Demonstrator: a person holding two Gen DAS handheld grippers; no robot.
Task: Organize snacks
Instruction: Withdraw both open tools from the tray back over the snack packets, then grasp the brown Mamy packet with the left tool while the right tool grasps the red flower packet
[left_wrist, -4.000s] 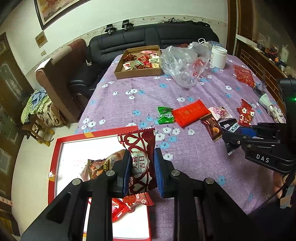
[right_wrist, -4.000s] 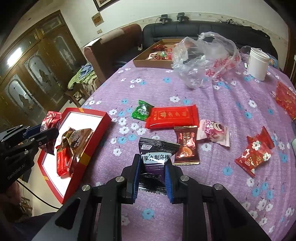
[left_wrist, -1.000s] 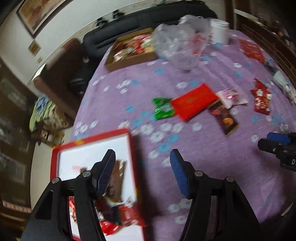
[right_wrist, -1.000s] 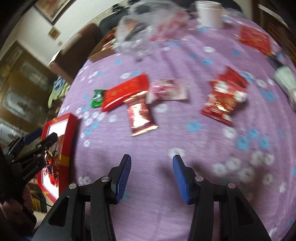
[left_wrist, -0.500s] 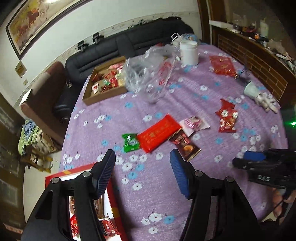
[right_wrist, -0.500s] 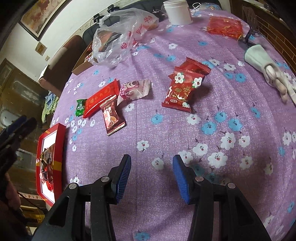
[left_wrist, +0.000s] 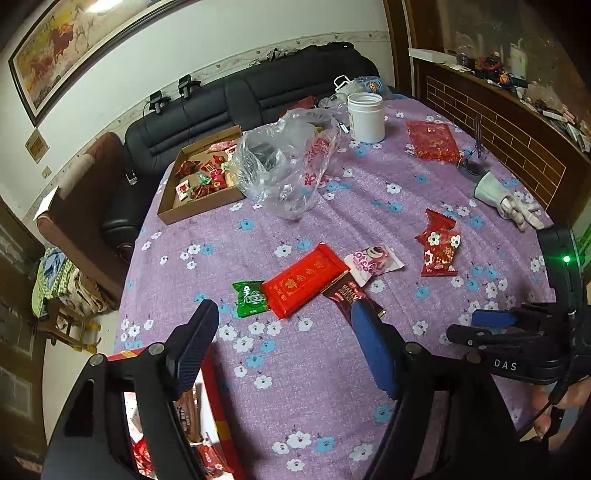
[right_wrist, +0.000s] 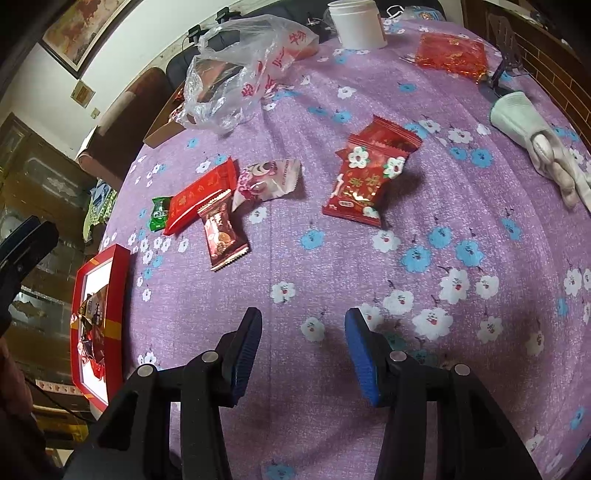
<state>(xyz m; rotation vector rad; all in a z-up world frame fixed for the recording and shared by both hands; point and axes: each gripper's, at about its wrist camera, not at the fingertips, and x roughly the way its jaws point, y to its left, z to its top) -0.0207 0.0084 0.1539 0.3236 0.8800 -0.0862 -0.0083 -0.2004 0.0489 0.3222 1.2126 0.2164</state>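
Snacks scattered on a purple floral tablecloth (right_wrist: 424, 192), both grippers empty above it.

A red tray (right_wrist: 117, 295) with packets inside is seen at the cloth's edge; a long red packet (left_wrist: 304, 280), brown packet (right_wrist: 223, 236), pink packet (right_wrist: 267, 181) and green packet (left_wrist: 251, 298) are clustered mid-table; the left gripper (left_wrist: 284, 350) has just been widened, nothing between its jaws; the right gripper (right_wrist: 301, 350) is held apart, empty.

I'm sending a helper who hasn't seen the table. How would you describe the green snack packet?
On the purple flowered tablecloth, find the cluster of loose snacks near the red tray. The green snack packet lies at the cluster's tray-side end, touching the long red bar. It is the only green wrapper there, and the smallest.
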